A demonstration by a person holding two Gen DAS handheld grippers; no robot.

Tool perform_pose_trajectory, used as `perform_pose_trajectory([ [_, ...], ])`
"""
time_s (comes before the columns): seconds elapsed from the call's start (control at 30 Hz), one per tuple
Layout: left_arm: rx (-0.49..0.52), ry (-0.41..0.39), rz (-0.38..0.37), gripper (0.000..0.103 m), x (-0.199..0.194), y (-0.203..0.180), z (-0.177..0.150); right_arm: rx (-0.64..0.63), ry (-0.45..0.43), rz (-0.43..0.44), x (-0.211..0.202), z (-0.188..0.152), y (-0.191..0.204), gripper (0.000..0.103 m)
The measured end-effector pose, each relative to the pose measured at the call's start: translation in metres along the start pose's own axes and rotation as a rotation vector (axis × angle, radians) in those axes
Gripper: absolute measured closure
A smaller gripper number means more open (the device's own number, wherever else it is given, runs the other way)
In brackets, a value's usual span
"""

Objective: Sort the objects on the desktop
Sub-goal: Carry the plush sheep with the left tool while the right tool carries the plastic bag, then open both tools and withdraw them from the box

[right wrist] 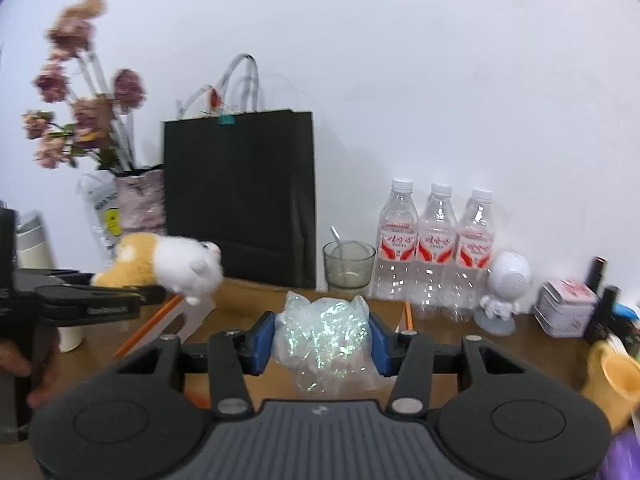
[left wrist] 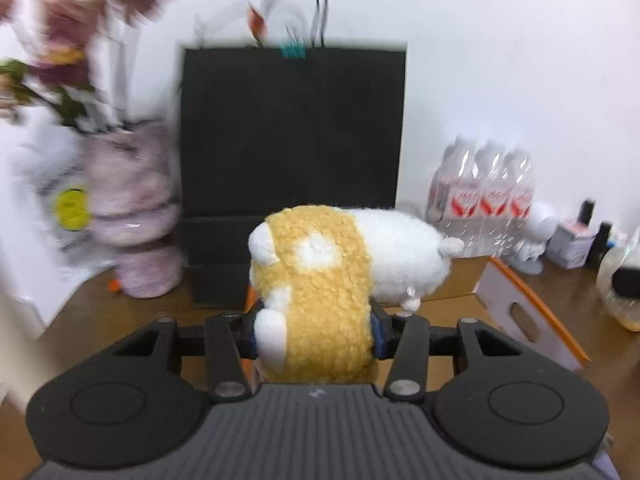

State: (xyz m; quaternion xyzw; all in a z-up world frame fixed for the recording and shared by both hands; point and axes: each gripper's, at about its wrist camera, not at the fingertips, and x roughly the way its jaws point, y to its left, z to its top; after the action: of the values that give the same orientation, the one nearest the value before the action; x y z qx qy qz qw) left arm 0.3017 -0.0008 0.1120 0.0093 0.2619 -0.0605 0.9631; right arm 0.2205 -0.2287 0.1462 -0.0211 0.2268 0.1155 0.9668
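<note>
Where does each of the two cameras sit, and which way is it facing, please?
Left wrist: rides the left gripper, facing the black bag; its fingers clamp the plush toy.
Right wrist: rides the right gripper, facing the wall; its fingers clamp a glitter bag.
Shared: black bag, water bottles, plush toy, cardboard box.

fuzzy cloth plush toy (left wrist: 320, 280), crinkly glossy plastic bag (right wrist: 326, 336), matt black paper bag (left wrist: 292, 152)

No text can be read for certain. The 3 water bottles (right wrist: 436, 248) beside the black paper bag (right wrist: 240, 196) carry red-and-white labels with script too blurred to make out.
</note>
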Motion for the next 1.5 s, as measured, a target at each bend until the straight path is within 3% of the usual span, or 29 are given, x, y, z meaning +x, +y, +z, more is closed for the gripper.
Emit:
perform_pose_trajectory([
  [0.2, 0.052, 0.222, 0.045, 0.055, 0.119, -0.002, 0.009, 0.162, 0.207, 0.04, 0.131, 0.016, -0.058, 0.058],
  [0.4, 0.093, 0.341, 0.076, 0.054, 0.16, 0.004, 0.0, 0.02, 0.392, -0.048, 0.234, 0.003, -0.042, 0.058],
  [0.5, 0.14, 0.351, 0.101, 0.052, 0.165, 0.0, 0.001, 0.005, 0.439, -0.057, 0.261, -0.009, -0.037, 0.057],
  [0.53, 0.174, 0.354, 0.102, 0.049, 0.167, -0.003, -0.001, 0.007, 0.439, -0.057, 0.265, -0.013, -0.036, 0.057],
  [0.6, 0.242, 0.371, 0.072, 0.033, 0.168, -0.01, -0.006, 0.023, 0.468, -0.05, 0.269, -0.017, -0.035, 0.052],
  [0.63, 0.259, 0.377, 0.057, 0.021, 0.169, -0.013, -0.006, 0.021, 0.461, -0.048, 0.269, -0.016, -0.034, 0.05],
  [0.7, 0.272, 0.351, 0.062, 0.019, 0.166, -0.015, -0.003, 0.025, 0.453, -0.046, 0.267, -0.013, -0.034, 0.042],
  [0.73, 0.263, 0.324, 0.075, 0.018, 0.162, -0.014, 0.0, 0.032, 0.451, -0.062, 0.264, -0.009, -0.033, 0.029],
  [0.8, 0.254, 0.25, 0.091, 0.009, 0.147, -0.012, 0.008, 0.032, 0.412, -0.116, 0.25, 0.002, -0.031, 0.015],
  [0.83, 0.255, 0.227, 0.102, 0.004, 0.137, -0.011, 0.013, 0.032, 0.384, -0.128, 0.24, 0.009, -0.03, 0.015],
  [0.93, 0.23, 0.189, 0.094, 0.003, 0.103, -0.004, 0.03, 0.079, 0.34, -0.106, 0.209, 0.029, -0.033, 0.015],
  [1.07, 0.096, 0.223, 0.072, 0.0, 0.058, 0.01, 0.045, 0.19, 0.356, -0.062, 0.167, 0.046, -0.039, 0.013],
  [1.2, -0.065, 0.269, 0.058, 0.0, 0.011, 0.026, 0.033, 0.225, 0.359, -0.059, 0.121, 0.042, -0.024, 0.013],
  [1.3, -0.072, 0.242, 0.08, 0.0, -0.016, 0.022, 0.02, 0.222, 0.322, -0.03, 0.083, 0.033, -0.003, 0.013],
  [1.4, -0.074, 0.105, 0.117, 0.0, -0.064, 0.021, 0.006, 0.211, 0.214, -0.018, 0.041, 0.02, 0.014, 0.012],
  [1.5, -0.053, -0.118, 0.13, 0.0, -0.115, 0.019, -0.024, 0.191, 0.056, 0.008, -0.011, 0.0, 0.035, 0.006],
])
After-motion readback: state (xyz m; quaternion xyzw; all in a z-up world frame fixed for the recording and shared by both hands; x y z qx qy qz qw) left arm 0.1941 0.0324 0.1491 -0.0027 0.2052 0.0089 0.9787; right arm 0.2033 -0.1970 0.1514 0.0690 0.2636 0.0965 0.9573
